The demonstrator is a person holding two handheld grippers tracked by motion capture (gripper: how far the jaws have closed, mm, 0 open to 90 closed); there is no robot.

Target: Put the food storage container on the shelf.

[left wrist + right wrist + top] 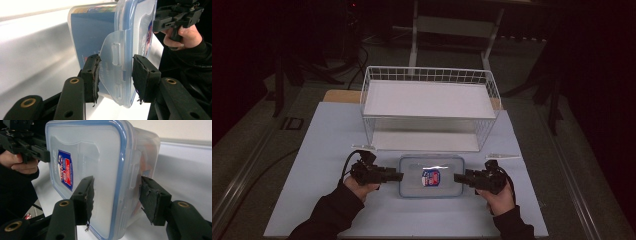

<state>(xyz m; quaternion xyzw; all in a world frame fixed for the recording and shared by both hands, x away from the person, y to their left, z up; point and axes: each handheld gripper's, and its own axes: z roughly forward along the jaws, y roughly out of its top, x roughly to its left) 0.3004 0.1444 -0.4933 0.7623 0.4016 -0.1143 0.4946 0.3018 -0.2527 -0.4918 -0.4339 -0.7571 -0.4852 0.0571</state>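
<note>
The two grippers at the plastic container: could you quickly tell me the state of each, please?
Left gripper: closed on the plastic container's side latch.
Right gripper: straddling the container's other end; whether it grips cannot be told.

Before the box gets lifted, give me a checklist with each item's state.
1. Left tool straddles the box at its end latch: ok.
2. Left tool pads pressing firmly: cannot tell.
3. Right tool straddles the opposite end: ok.
4. Right tool clamped: not ok, the outer pad stands off the wall.
5. Box flat on the table: ok.
6. Wire basket behind it has room: ok.
</note>
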